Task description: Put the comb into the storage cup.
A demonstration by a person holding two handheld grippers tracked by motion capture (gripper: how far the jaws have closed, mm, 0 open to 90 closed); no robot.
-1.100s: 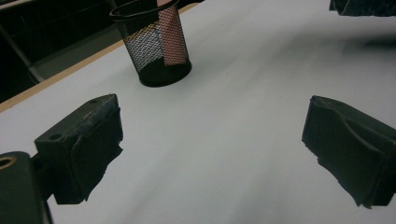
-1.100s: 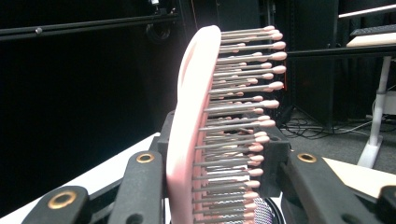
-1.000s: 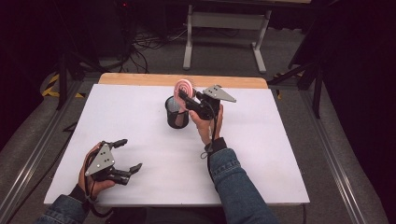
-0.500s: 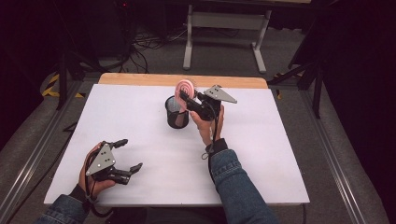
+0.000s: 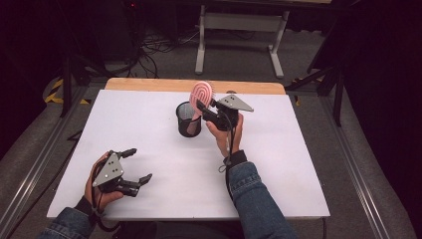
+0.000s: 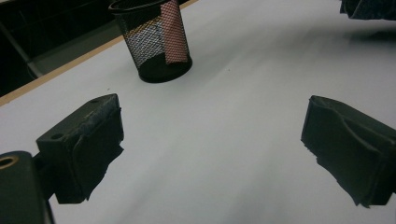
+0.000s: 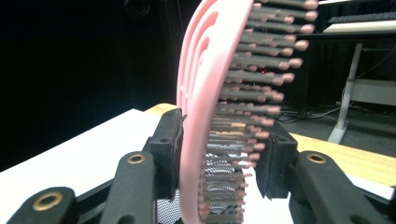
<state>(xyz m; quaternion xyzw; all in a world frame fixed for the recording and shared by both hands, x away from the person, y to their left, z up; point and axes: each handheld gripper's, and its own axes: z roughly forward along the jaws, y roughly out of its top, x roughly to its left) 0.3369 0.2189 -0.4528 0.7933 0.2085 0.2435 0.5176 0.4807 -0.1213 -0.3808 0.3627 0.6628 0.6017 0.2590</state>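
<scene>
Table [image 5: 164, 199]: white top with a wooden strip along the far edge, the largest item here; everything below sits on or over it.

My right claw [image 5: 201, 107]: held up in my right hand [image 5: 225, 133] at the far middle of the table, just beside the cup. Its jaws flank the pink hairbrush; in the right gripper view the left pad lies against the brush's smooth back while the right pad stands a little off the bristle tips. The jaws have just been opening, with the brush between them.

My left claw [image 5: 138, 167]: resting in my left hand [image 5: 99, 181] at the near left of the table, well apart from the cup. Jaws spread wide, nothing between them.

Black mesh cup [image 5: 189, 119]: upright, far middle of the table.

Pink hairbrush [image 5: 201, 93]: standing handle-down in the cup, its oval head rising above the rim and leaning toward my right claw; bristles face the right pad.
</scene>
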